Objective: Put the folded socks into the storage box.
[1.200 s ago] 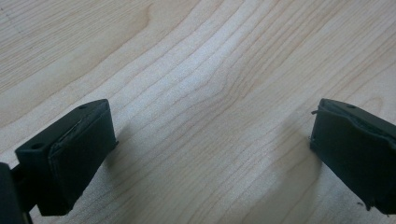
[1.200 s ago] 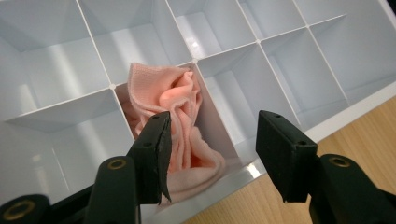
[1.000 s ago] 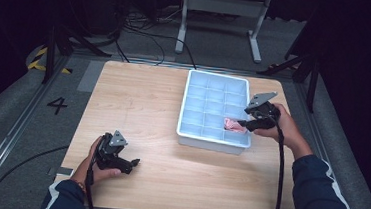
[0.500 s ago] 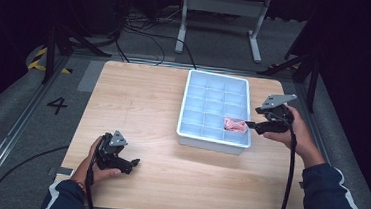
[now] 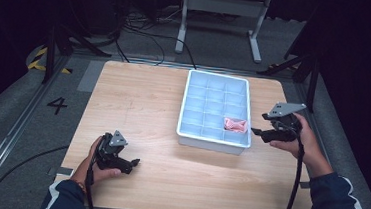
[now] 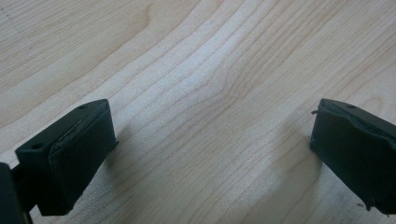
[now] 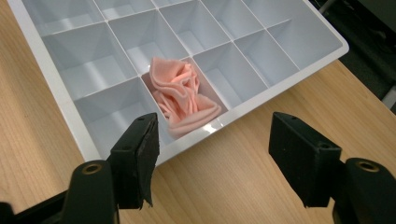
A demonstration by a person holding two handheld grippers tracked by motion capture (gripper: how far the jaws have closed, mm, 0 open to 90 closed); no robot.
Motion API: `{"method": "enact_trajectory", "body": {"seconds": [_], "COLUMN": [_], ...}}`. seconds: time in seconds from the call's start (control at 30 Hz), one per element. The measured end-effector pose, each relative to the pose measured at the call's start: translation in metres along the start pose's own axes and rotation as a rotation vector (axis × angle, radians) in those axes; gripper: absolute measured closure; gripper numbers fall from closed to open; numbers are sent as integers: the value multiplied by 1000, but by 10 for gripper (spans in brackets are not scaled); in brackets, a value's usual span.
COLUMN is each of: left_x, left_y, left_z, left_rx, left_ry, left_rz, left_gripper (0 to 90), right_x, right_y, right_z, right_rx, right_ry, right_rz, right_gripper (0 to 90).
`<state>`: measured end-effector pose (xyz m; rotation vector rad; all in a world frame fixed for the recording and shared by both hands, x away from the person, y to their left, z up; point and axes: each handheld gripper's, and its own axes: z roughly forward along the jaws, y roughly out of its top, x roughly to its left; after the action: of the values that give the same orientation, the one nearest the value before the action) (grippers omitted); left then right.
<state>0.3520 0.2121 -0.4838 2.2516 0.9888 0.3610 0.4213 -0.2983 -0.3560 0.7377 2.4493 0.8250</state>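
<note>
- Since a second ago, right gripper (image 5: 266,133) has pulled back off the tray's right edge toward the table's right side; pink cloth stays in its cell; left gripper unmoved
- Left gripper (image 5: 129,163), one, held in the left hand (image 5: 96,165) at the near-left of the wooden table (image 5: 138,106); in the left gripper view its two jaws stand wide apart over bare wood, nothing between them
- White tray (image 5: 189,105), one, right of table centre, divided three cells across by five deep, fifteen counted
- Pink cloth (image 7: 184,95), one, crumpled, in the tray's right-hand column, second cell from the near end; the other fourteen cells bare
- Right gripper (image 7: 215,156), one, held in the right hand (image 5: 306,141) just beside the tray, apart from it; jaws spread wide, holding nothing, cloth beyond them
</note>
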Motion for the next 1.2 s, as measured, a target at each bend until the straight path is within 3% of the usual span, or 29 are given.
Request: {"method": "enact_trajectory", "body": {"seconds": [0.57,1.2], "left_x": [0,0], "left_y": [0,0], "left_z": [0,0], "left_rx": [0,-1], "left_ry": [0,2], "left_rz": [0,-1], "left_gripper": [3,3], "right_x": [18,35], "right_y": [-44,-100], "right_z": [-10,-7], "right_rx": [6,11], "right_ry": [-28,-19], "right_rz": [-5,43], "right_gripper": [336,327]}}
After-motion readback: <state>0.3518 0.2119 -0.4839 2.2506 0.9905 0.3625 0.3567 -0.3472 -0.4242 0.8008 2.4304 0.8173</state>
